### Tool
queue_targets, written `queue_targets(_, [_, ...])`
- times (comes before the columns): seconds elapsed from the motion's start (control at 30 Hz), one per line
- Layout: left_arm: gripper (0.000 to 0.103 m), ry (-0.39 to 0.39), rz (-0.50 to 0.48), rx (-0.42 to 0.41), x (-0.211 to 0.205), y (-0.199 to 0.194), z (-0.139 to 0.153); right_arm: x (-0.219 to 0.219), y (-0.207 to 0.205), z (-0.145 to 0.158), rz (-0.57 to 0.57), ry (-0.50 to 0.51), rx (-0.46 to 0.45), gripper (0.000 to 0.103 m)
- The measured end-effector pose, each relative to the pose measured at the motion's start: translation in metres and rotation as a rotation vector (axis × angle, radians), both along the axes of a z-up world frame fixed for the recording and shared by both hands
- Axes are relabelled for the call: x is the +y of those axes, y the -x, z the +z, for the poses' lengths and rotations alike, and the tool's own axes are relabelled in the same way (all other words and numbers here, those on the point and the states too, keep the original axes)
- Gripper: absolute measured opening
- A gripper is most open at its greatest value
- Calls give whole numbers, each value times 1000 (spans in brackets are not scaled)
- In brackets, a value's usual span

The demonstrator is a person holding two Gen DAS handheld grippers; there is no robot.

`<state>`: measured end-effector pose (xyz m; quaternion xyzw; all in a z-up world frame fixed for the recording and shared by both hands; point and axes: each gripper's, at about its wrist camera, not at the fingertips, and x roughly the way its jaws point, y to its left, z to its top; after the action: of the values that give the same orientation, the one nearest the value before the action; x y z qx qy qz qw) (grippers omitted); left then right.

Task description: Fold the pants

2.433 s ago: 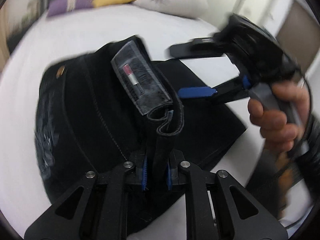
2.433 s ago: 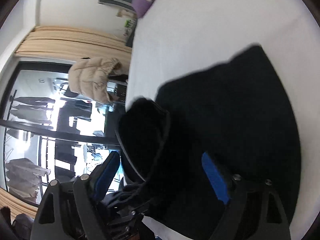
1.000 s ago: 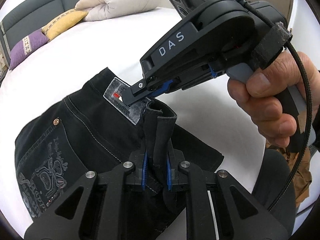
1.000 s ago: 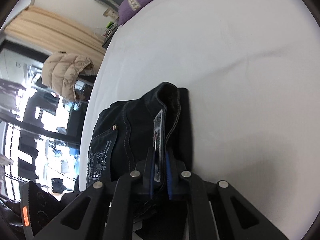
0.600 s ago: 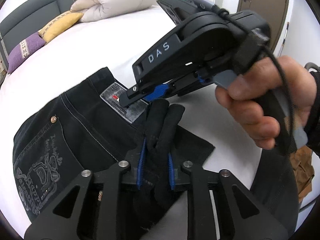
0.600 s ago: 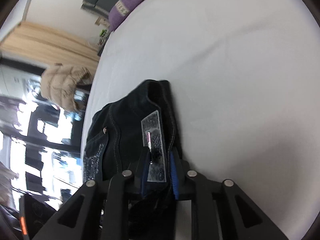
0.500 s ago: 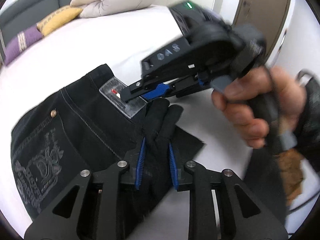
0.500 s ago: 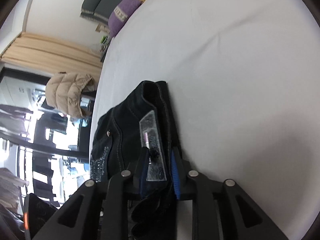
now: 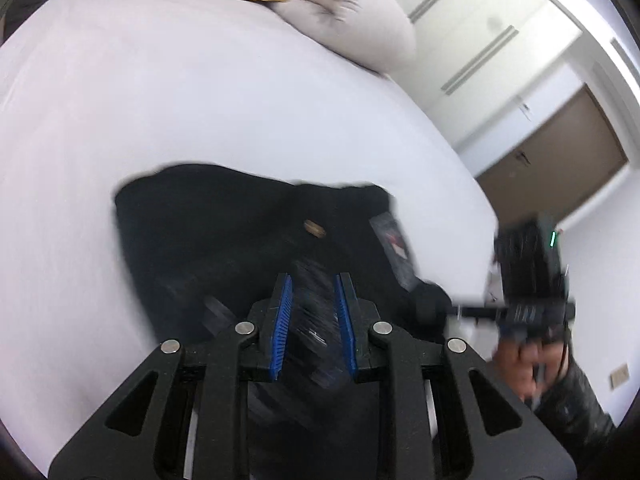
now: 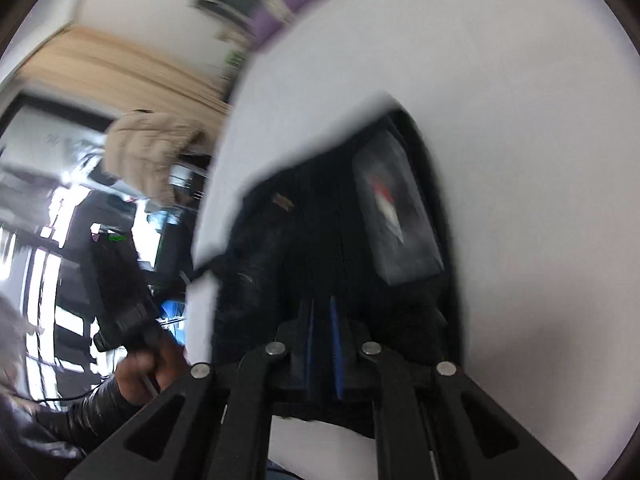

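Left wrist view first, where are the pants (image 9: 220, 220)?
– Black heap on the white bed sheet (image 9: 200, 100), approx. mid-frame, all blurred. Grey patch label (image 9: 394, 248) faces up near the heap's right edge.

And the left gripper (image 9: 313, 280)?
– Its jaws have just been opening a little, but dark cloth fills the gap btw. the blue pads, so it grips the pants.

Right gripper (image 10: 321, 306)?
– Jaws just closed; in the right wrist view the pads stand nearly together. Its tip sits at a bunched bit of cloth below the label. Can't tell whether any cloth is nipped btw. them.

Hands?
– The person's right hand (image 9: 520, 364) wraps that tool's handle at the left wrist view's right edge. The left hand (image 10: 148, 368), in a dark sleeve, shows low left in the right wrist view.
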<state>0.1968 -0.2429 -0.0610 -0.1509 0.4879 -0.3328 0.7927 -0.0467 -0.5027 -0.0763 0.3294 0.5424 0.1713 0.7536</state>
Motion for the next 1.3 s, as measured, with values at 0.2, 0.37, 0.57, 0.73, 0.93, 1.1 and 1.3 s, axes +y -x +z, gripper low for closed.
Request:
queue_targets(0.2, [21,58,23,61,10,-36,-22,-22,18,-30,-113,-134,-9,0])
queue_targets(0.37, [21,3,-3,17,5,-11,-33,-22,23,-31,-127,-133,-8,0])
queue_targets(0.57, [21,-11,-19,-79,21,65,-28,-23,29,-33,-136,-119,-35,0])
queue_targets(0.73, [21,-155,-101,-251,9,133,-21,-20,34,-33,-149,-106,-62,0])
queue_targets(0.93, [21,-140,-92,-242,14,137,-28,-8,39,-12,-139,-25,-88,8])
queue_targets(1.1, [25,-66,-29,-137,38,123,2,-20,54,41,-181,-27,-244,76])
queue_targets(1.3, [103,65,150,-80,73,92,5,-48,25,29,-137,22,-129,70])
